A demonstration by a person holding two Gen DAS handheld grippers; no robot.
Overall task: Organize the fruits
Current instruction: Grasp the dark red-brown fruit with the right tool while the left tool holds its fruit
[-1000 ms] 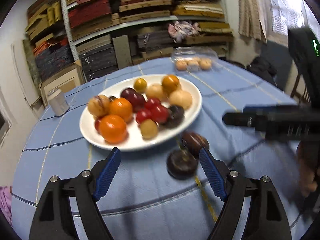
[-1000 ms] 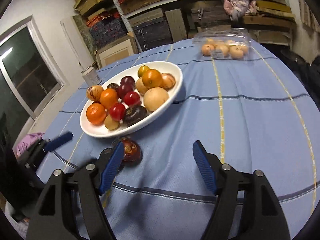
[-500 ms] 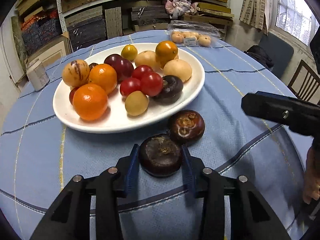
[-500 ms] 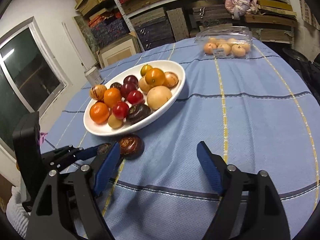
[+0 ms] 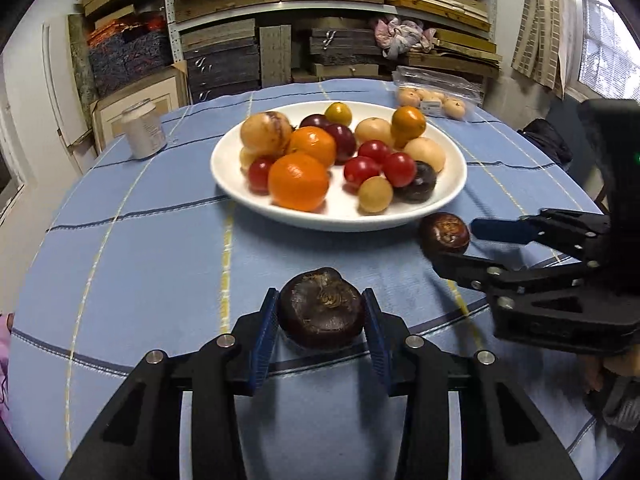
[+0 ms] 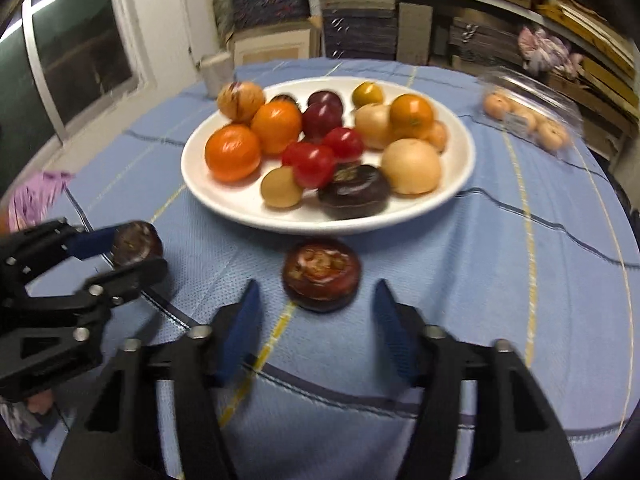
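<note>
A round white ceramic plate (image 5: 448,196) heaped with oranges, red tomatoes, pale round fruits and dark ones is seen on the desk (image 5: 140,248), which is covered by a blue checked cloth. Just in front of the plate, a dark brown, flattened round fruit (image 5: 322,307) is clamped between the blue pads of the left hand-held gripper (image 5: 320,316). A second dark reddish-brown round fruit (image 6: 321,274) lies on the cloth against the plate's near rim, between the fingertips of the right hand-held gripper (image 6: 316,304), whose jaws are closing and are not yet touching it.
</note>
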